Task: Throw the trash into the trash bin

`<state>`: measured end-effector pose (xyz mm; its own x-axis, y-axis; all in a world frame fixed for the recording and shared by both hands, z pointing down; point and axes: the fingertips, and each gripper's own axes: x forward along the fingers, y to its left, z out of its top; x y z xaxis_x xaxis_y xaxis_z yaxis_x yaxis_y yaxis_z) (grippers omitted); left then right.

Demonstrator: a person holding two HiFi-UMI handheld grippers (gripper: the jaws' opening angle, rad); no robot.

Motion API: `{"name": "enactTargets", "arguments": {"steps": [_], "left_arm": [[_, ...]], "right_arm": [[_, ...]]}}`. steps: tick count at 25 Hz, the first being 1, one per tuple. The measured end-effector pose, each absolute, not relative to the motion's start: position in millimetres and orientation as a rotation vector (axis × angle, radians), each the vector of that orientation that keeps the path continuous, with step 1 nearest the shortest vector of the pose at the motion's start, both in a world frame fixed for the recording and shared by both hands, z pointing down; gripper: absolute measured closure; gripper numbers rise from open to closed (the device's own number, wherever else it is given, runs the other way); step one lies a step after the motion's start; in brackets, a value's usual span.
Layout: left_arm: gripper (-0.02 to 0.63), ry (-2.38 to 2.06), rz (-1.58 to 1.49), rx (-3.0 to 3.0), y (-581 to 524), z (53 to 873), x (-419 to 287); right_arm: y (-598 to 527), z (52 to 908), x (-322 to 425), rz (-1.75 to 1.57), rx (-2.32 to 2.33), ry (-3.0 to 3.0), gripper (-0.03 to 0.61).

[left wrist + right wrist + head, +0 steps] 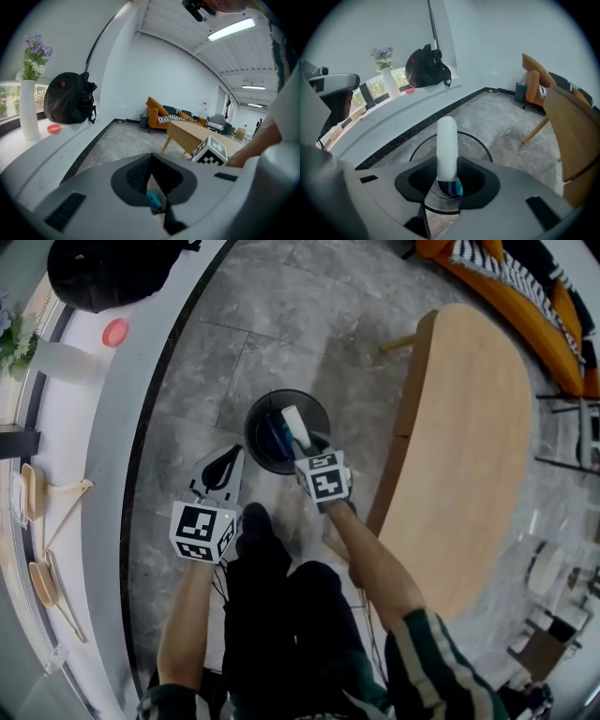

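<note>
My right gripper (447,174) is clamping the base of a white tube (446,140), jaws roughly half apart, and holding it out over the black mesh trash bin (480,146). My left gripper (151,158) is hanging just beside the bin with its tips together, a teal scrap (153,199) showing behind them.

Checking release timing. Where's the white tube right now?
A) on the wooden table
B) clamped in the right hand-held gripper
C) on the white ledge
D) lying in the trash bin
B: the right gripper view shows the right hand-held gripper closed on the white tube, with the mesh trash bin just beyond it.
</note>
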<state>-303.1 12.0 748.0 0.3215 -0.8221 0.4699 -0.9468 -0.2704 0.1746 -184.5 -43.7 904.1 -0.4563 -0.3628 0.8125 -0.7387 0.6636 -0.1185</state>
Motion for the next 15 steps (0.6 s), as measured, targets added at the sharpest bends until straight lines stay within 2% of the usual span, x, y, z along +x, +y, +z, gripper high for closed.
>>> {"name": "enactTargets", "arguments": {"steps": [6, 9, 14, 15], "left_arm": [[0.612, -1.538, 0.388, 2.166, 26, 766, -319], [0.612, -1.532, 0.385, 2.154, 31, 766, -330], [0.612, -1.506, 0.381, 2.159, 29, 733, -330], [0.612, -1.496, 0.379, 2.165, 29, 722, -327]], "right_arm": [[-44, 949, -185, 0.619, 0.894, -2.027, 0.435], [-44, 948, -188, 0.635, 0.912, -2.027, 0.365], [-43, 913, -188, 0.675, 0.931, -2.048, 0.365], [-43, 900, -188, 0.67, 0.933, -2.062, 0.384]]}}
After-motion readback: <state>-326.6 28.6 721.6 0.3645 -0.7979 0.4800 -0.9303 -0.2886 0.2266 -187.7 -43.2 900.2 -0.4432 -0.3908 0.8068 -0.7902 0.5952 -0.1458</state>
